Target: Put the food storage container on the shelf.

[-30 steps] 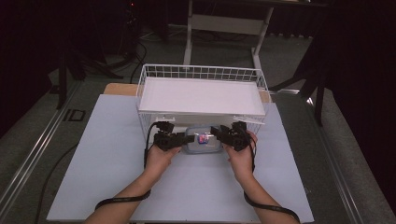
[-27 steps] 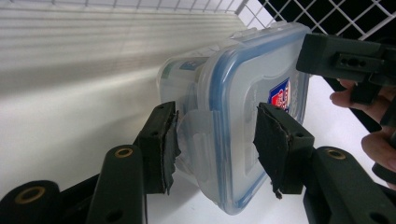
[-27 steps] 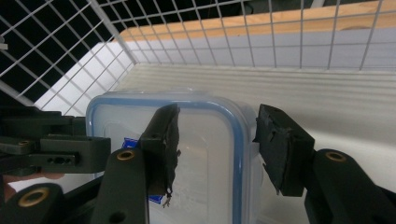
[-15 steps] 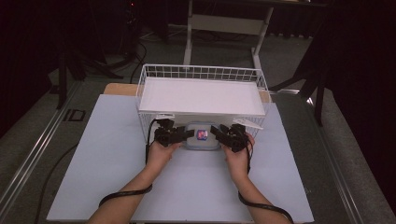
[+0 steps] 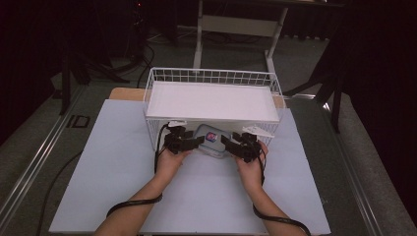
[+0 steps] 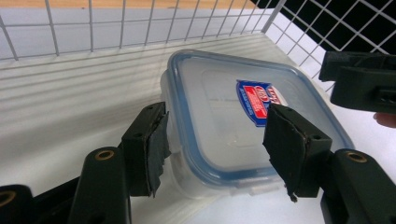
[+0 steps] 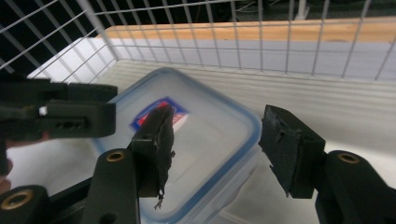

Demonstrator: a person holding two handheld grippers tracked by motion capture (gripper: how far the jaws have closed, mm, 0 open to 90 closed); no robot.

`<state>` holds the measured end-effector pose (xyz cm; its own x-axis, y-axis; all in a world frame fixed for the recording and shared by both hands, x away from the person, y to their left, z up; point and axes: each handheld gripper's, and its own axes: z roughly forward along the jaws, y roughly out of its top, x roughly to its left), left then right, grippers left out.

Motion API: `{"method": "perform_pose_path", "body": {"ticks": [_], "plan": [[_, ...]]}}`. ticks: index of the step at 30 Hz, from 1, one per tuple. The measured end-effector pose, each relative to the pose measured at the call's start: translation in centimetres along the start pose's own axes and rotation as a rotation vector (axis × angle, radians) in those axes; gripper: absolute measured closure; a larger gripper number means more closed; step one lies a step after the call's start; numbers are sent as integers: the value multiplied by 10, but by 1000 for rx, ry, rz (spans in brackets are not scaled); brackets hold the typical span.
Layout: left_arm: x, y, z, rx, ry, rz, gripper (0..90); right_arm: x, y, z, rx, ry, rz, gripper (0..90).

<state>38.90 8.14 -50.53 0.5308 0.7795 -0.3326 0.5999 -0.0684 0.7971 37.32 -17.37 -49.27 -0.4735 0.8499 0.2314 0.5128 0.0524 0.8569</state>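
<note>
A clear plastic container (image 5: 212,139) with a blue-rimmed lid and a red and blue label lies flat on the white floor under a white wire rack (image 5: 211,76). My left gripper (image 5: 199,141) is at its left near corner and my right gripper (image 5: 227,142) at its right near corner. In the left gripper view the open jaws (image 6: 217,116) straddle a corner of the container (image 6: 224,116), one pad against its side. Seen from the right gripper view, the open gripper (image 7: 217,119) straddles the opposite corner of the container (image 7: 205,140), with a small gap at the outer jaw.
The rack has a flat white top and wire walls (image 6: 93,28) behind and beside the container. It stands on a pale mat (image 5: 113,162) over the table. Cables trail from both grippers along the forearms. Dark floor and a table frame (image 5: 236,24) lie beyond.
Both hands have moved forward a little, and the container has slid farther in under the rack.
</note>
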Motion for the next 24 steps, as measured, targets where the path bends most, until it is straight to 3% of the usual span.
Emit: {"method": "perform_pose_path", "body": {"ticks": [2, 3, 5, 10, 12, 17, 21, 24], "plan": [[0, -2, -5, -22, -17, 32, 387, 8, -2, -8, -3, 25, -26, 439], [-2, -4, -9, -35, -7, 21, 387, 8, -2, -8, -3, 25, -26, 439], [-1, -7, -14, -42, -50, 50, 357, 16, -6, -16, 3, 62, -45, 439], [-9, -22, -27, -33, -62, 84, 333, 24, -13, -25, 10, 102, -43, 461], [-12, -27, -36, -47, -86, 93, 317, 26, -15, -27, 13, 113, -46, 461], [-17, -35, -49, -80, -126, 104, 209, 29, -22, -29, 32, 129, -44, 499], [-26, -42, -58, -52, -114, 169, 20, 32, -29, -28, 53, 130, -67, 598], [-30, -46, -66, -74, -114, 160, 20, 33, -33, -26, 77, 135, -80, 743]]}}
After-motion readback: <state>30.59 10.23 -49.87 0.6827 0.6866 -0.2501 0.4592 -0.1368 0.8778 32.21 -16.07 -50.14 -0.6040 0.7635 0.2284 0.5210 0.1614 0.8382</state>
